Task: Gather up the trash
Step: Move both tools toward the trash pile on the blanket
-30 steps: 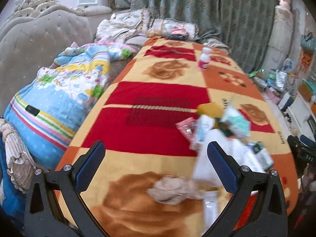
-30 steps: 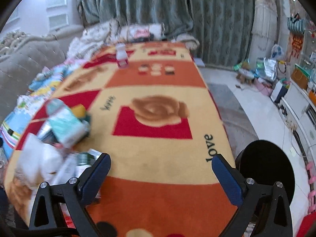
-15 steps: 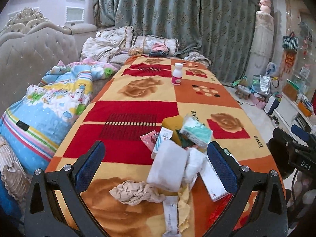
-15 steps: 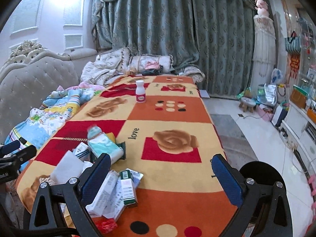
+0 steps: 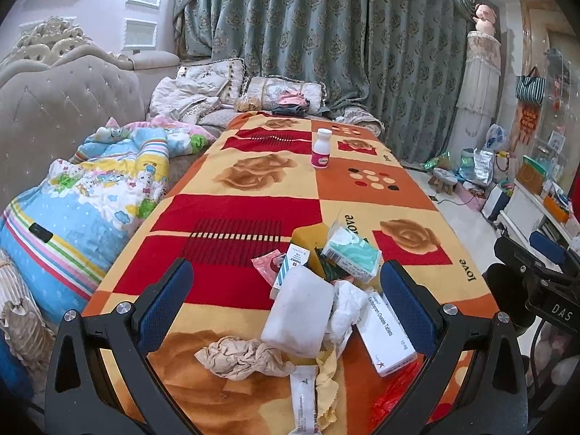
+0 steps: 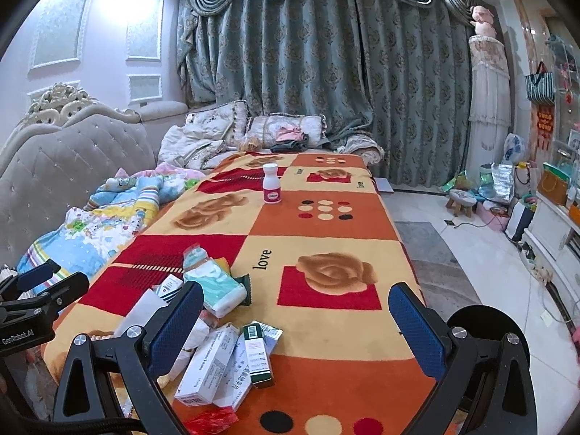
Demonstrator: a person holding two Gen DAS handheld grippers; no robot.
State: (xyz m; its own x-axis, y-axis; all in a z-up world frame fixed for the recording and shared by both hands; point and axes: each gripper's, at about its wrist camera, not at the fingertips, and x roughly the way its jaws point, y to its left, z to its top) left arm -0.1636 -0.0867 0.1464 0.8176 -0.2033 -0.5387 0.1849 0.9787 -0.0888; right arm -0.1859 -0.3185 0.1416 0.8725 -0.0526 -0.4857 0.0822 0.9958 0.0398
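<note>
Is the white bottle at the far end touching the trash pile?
Apart. The right wrist view shows the white bottle standing alone, with a wide stretch of bare blanket between it and the trash pile.

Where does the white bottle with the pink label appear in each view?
Left wrist: white bottle stands upright, upper centre, far along the blanket.
Right wrist: bottle upright, centre-left, mid-height.
Shared landmark: the dotted orange square just right of it.

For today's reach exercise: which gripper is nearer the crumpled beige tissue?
Left. The left gripper hangs right over the crumpled beige tissue; the right gripper sits off to its right, tissue unseen.
</note>
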